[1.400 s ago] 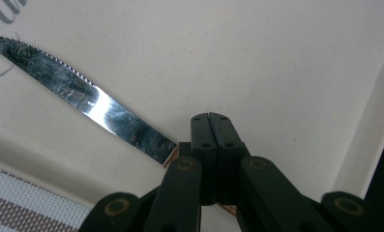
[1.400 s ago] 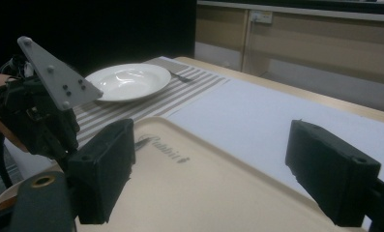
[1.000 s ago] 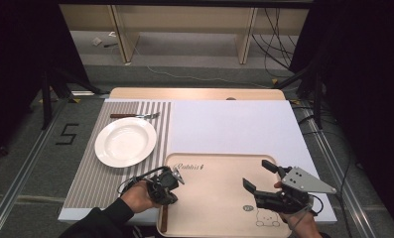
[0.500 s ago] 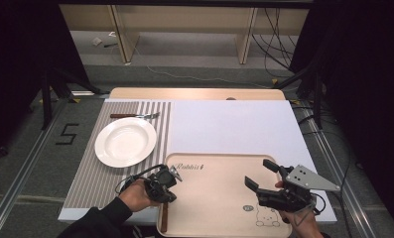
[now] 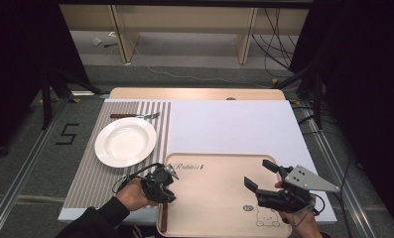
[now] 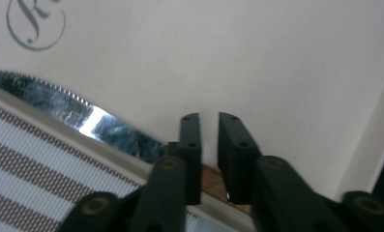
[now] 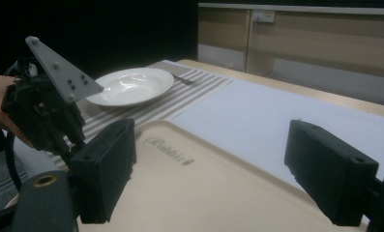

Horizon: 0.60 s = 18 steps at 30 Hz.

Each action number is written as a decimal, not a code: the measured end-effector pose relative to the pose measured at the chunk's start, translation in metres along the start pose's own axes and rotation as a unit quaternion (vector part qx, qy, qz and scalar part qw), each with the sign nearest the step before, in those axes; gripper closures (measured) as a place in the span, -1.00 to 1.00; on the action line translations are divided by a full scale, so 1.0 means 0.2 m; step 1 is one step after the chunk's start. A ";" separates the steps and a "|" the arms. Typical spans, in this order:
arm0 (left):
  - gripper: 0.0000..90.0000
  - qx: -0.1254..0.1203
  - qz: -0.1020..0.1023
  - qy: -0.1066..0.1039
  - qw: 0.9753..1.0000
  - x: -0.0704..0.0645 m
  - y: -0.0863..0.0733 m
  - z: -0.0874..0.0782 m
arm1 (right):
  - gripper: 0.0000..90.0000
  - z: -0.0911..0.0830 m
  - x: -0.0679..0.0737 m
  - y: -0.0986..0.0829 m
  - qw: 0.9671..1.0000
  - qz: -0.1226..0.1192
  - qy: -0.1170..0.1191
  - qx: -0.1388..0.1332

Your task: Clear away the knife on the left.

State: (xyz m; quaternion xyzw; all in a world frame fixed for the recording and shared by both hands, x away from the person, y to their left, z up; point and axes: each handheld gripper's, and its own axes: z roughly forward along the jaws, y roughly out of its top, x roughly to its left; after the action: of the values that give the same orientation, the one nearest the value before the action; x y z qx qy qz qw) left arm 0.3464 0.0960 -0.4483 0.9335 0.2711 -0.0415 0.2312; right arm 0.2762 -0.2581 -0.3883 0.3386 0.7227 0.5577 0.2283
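A table knife (image 5: 171,171) with a brown handle lies along the left rim of the beige tray (image 5: 214,198). My left gripper (image 5: 168,187) is low over it, where the blade meets the handle. In the left gripper view the jaws of this gripper (image 6: 209,118) stand a narrow slit apart. The knife (image 6: 83,116) runs crosswise beneath them, not between them. My right gripper (image 5: 259,173) hovers over the tray's right part, wide open and holding nothing. In the right gripper view the tray (image 7: 204,188) shows between the spread jaws of that gripper (image 7: 218,159).
A white plate (image 5: 125,141) sits on the striped placemat (image 5: 85,178) left of the tray, with a fork (image 5: 135,115) beyond it. A white mat (image 5: 234,124) covers the table behind the tray. Cables and shelf legs lie on the floor past the far edge.
The right gripper has drifted slightly to the right with its jaws still spread. The left gripper has stayed over the knife.
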 end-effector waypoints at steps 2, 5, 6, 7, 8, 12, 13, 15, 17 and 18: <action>0.54 -0.020 0.001 -0.013 1.000 0.00 0.00 -0.02 | -0.56 0.00 0.00 0.00 1.000 0.001 0.000 -0.001; 0.21 -0.061 -0.011 -0.025 0.998 0.00 0.00 -0.04 | -0.56 0.00 0.00 0.00 1.000 0.001 -0.001 0.000; 0.15 -0.074 -0.012 -0.029 0.997 0.00 0.00 -0.05 | -0.56 0.00 0.00 0.00 1.000 0.001 -0.002 -0.001; 0.06 -0.085 -0.018 -0.032 0.996 0.00 0.00 -0.06 | -0.56 0.00 -0.01 0.00 1.000 0.001 -0.002 -0.001; -0.03 -0.101 -0.028 -0.036 0.994 0.00 -0.01 -0.07 | -0.56 0.00 -0.01 0.00 1.000 0.002 -0.002 -0.001; -0.28 -0.153 -0.035 -0.047 0.987 0.01 -0.02 -0.12 | -0.56 0.00 0.00 0.00 1.000 0.001 -0.002 0.000; -0.31 -0.164 -0.037 -0.047 0.985 0.01 -0.02 -0.13 | -0.56 0.00 0.00 0.00 1.000 0.002 -0.001 0.000; -0.38 -0.182 -0.038 -0.049 0.981 0.02 -0.03 -0.15 | -0.56 0.00 -0.01 0.00 1.000 0.002 -0.001 -0.002; -0.44 -0.197 -0.041 -0.049 0.978 0.02 -0.03 -0.16 | -0.56 0.00 -0.01 0.00 1.000 0.005 -0.001 -0.001; -0.46 -0.205 -0.043 -0.049 0.977 0.02 -0.03 -0.17 | -0.56 0.00 -0.01 0.00 1.000 0.004 -0.002 -0.002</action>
State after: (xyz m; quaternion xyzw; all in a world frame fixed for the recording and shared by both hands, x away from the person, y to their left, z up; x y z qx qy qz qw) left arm 0.3449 0.1182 -0.4225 0.8507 0.3017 -0.0409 0.4286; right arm 0.2776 -0.2596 -0.3894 0.3421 0.7199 0.5594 0.2276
